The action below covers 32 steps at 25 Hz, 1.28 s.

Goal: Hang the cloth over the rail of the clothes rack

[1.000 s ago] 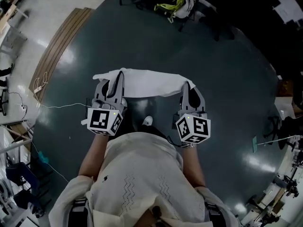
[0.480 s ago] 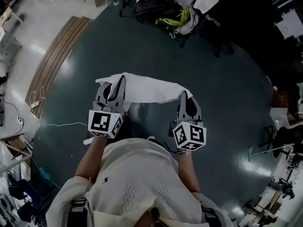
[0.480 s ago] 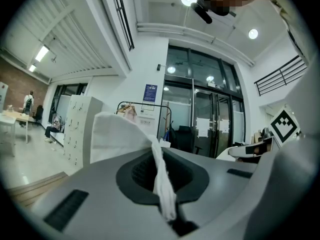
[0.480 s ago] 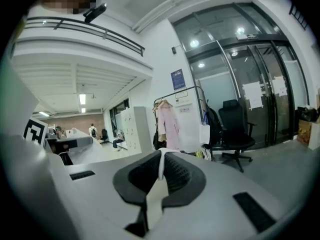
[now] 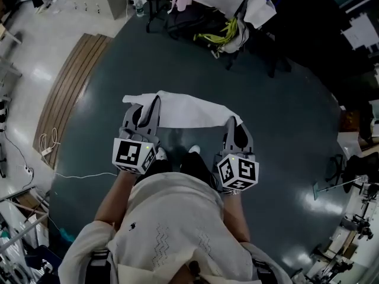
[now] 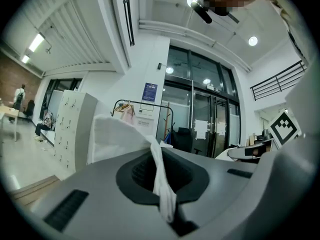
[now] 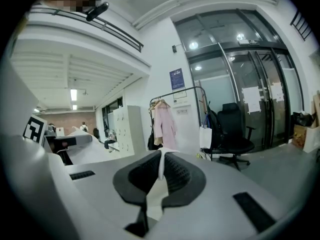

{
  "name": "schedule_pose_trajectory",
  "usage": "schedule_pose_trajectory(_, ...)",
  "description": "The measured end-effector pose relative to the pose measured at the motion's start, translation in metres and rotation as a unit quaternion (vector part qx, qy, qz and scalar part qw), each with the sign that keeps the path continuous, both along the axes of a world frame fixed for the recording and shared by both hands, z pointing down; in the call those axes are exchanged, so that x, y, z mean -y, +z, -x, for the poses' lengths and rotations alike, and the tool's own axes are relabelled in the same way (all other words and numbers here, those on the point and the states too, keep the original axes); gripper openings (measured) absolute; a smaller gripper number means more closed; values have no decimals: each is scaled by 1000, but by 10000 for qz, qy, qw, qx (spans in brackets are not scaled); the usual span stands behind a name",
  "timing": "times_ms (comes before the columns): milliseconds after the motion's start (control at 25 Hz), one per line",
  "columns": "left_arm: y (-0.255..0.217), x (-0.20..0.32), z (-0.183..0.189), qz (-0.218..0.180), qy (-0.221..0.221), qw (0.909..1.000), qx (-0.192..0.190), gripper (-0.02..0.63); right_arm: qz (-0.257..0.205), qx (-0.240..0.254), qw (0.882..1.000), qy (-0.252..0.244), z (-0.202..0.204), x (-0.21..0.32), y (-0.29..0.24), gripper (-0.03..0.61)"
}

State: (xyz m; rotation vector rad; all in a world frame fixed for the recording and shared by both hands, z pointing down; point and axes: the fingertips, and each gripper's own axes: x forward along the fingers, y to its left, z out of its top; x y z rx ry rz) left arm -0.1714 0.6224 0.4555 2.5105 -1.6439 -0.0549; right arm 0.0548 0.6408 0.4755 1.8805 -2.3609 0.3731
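Note:
A white cloth hangs stretched between my two grippers above the dark floor. My left gripper is shut on its left end, which bunches up above the jaws in the left gripper view as a white fold. My right gripper is shut on the right end; only a thin strip of cloth shows between its pads. The clothes rack stands ahead with a pink garment on its rail. In the left gripper view the rack shows beyond the cloth.
A black office chair and a white bag stand right of the rack. Lockers are to its left. Wooden boards and a white cable lie on the floor at left. Clutter and chairs crowd the far side.
The person has walked forward: the rack-side clutter and boards have slid further into the head view. Both grippers still hold the cloth stretched, at about the same spacing.

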Motion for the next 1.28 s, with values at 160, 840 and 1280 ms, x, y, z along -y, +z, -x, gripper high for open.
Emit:
schedule_pose_trajectory(160, 4, 46, 10, 58, -51, 10000, 12, 15, -81, -44, 10000, -36, 6, 48, -2, 23)
schedule_pose_trajectory(840, -13, 333, -53, -109, -298, 9993, 191, 15, -265, 236, 9990, -264, -62, 356, -11, 23)
schedule_pose_trajectory(1280, -3, 465, -65, 87, -98, 9997, 190, 15, 42, 246, 9997, -60, -77, 470, 0, 23)
